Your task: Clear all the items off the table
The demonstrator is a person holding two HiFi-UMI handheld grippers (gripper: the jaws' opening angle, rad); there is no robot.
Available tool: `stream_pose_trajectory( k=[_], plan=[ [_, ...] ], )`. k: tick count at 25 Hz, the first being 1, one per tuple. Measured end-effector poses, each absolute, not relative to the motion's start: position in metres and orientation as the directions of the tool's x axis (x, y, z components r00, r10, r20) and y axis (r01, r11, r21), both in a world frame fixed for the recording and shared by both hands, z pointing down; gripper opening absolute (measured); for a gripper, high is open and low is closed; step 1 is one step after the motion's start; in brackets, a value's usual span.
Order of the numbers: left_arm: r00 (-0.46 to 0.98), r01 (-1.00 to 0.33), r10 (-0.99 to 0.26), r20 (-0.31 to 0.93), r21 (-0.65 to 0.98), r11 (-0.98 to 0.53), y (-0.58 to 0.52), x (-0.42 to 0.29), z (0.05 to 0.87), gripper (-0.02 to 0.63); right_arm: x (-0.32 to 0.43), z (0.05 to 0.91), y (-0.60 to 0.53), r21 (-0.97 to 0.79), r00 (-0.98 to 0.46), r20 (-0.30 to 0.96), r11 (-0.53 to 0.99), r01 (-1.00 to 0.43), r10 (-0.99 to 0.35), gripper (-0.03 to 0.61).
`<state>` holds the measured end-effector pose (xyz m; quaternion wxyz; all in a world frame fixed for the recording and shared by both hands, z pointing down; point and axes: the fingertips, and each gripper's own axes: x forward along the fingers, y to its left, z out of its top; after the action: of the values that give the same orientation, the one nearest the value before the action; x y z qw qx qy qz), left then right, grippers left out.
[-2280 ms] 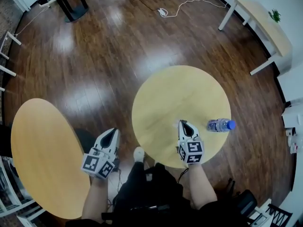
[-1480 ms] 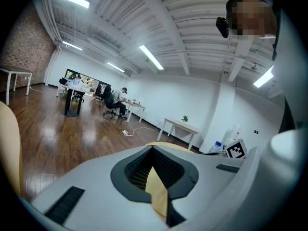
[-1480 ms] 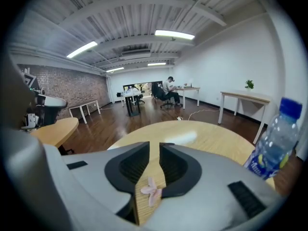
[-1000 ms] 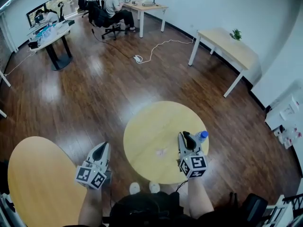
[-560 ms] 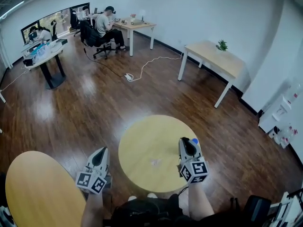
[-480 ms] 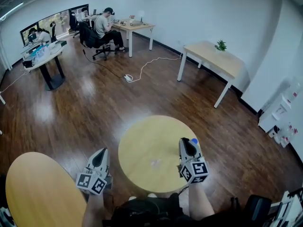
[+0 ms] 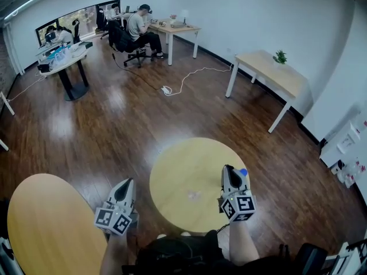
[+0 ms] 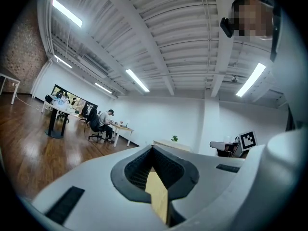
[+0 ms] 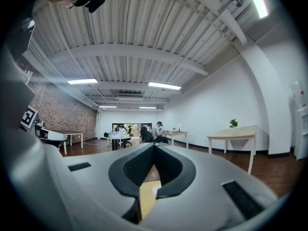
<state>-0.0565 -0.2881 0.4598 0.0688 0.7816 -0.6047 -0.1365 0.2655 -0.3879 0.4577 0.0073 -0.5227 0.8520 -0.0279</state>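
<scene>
Table [image 7: 183, 179]; bottle cap [image 7: 243, 171] peeks past right gripper [image 7: 229, 168], just closed empty; left gripper [image 7: 128, 182] closed.

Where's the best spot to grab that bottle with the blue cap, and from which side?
Probably the bottle's round body just below the cap, coming from above with the jaws across it. Only its blue cap peeks past the right hand-held gripper, so how it lies on the round table is hidden. That gripper's jaws are shut and empty, so they'd open first.
</scene>
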Motion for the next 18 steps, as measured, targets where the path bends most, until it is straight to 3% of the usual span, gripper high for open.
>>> stream_pose_trajectory(
  k=[18],
  plan=[
    [0.207,-0.936,-0.972,-0.108,0.268,-0.229,-0.281,-0.070,0.467,-0.008,0.257,0.467,-0.391,-0.042,-0.464,0.044,0.462,-0.886,-0.885,0.003]
  ],
)
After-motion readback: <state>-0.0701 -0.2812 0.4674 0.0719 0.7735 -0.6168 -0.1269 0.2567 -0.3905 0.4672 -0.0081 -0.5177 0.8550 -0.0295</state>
